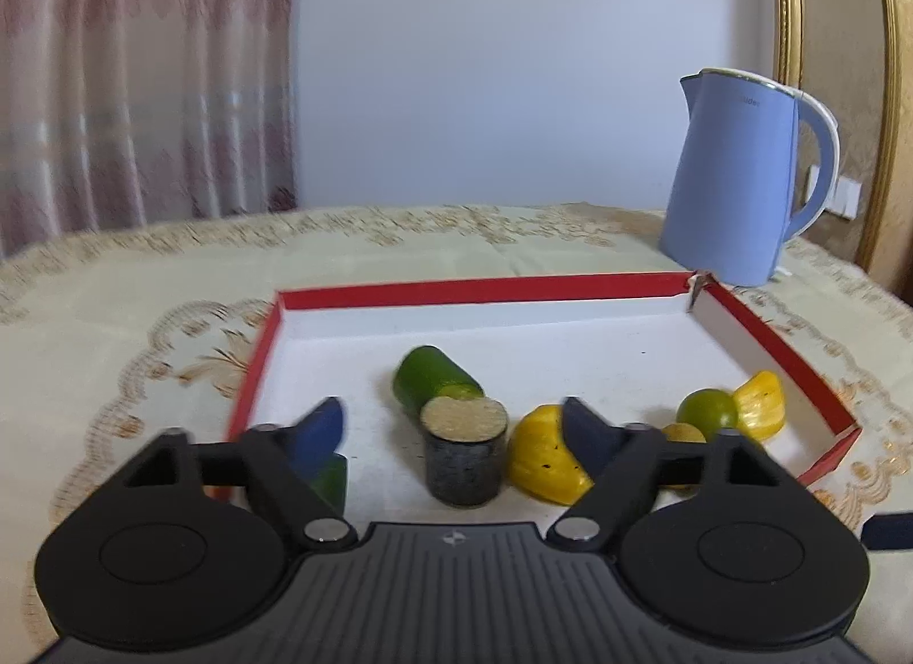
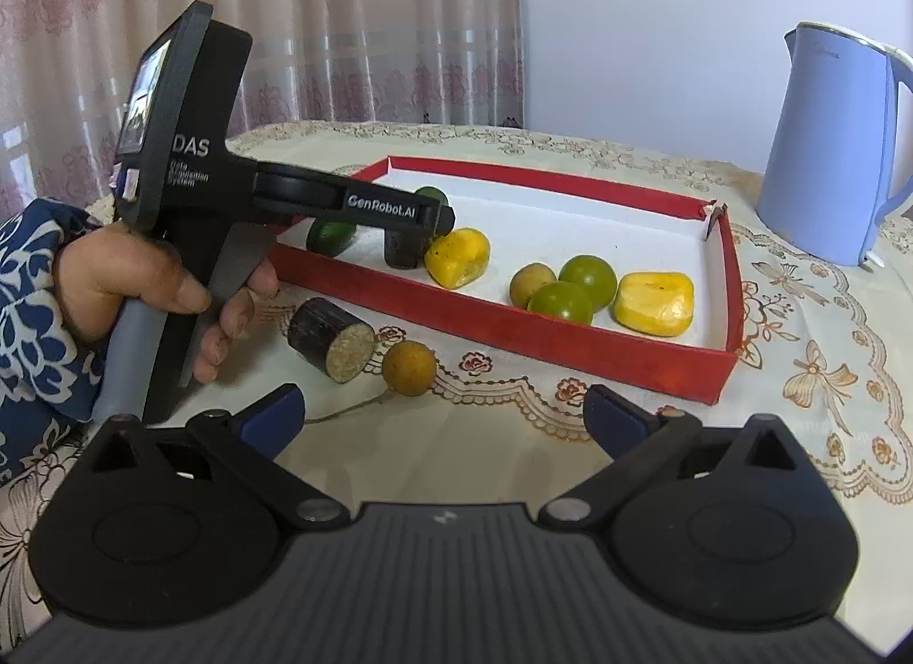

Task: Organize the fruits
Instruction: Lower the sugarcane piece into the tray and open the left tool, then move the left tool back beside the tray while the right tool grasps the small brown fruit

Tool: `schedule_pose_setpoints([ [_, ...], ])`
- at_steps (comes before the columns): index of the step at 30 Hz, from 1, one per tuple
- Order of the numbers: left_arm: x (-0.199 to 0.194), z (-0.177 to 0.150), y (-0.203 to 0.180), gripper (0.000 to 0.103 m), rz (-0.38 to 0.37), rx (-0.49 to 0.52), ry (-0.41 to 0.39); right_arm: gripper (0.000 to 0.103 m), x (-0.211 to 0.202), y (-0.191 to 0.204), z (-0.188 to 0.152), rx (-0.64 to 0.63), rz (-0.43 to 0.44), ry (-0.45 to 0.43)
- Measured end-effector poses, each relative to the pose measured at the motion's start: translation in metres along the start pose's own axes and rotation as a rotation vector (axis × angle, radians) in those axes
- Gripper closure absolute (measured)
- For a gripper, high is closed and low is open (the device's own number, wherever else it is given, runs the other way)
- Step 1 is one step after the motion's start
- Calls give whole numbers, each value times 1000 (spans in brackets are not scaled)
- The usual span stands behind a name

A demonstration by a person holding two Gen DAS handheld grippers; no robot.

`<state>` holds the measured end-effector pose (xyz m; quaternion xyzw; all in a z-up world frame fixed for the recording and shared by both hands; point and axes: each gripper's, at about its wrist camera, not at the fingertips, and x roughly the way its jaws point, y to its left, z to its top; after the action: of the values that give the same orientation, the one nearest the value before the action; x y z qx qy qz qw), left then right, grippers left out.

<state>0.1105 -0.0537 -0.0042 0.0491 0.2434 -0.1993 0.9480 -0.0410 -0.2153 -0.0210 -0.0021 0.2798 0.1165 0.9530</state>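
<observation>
The dark sugarcane stub (image 2: 332,339) lies on its side on the tablecloth (image 2: 810,333) just outside the red tray (image 2: 496,321), ahead and a little left of my right gripper (image 2: 445,418), cut end toward me and long axis running up-left. That claw gapes empty and is nearer; the brown round fruit (image 2: 409,367) sits just beside the stub (likely to get nudged). My left gripper (image 1: 453,430) stands spread, gripping nothing, around an upright cane piece (image 1: 465,455) inside the tray.
</observation>
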Motion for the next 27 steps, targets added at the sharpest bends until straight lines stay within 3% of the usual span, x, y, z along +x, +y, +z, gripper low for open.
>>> schedule_pose_setpoints([
  [12, -50, -14, 21, 15, 88, 10, 11, 0, -1, 3, -1, 2, 29, -33],
  [15, -70, -23, 33, 15, 111, -11, 15, 12, 2, 4, 0, 0, 43, -38],
  [25, -113, -52, 57, 15, 147, -79, 30, 13, 17, 10, 6, -23, 59, -10],
  [27, -115, -54, 57, 15, 143, -83, 33, 21, 23, 11, 7, -31, 58, 4],
])
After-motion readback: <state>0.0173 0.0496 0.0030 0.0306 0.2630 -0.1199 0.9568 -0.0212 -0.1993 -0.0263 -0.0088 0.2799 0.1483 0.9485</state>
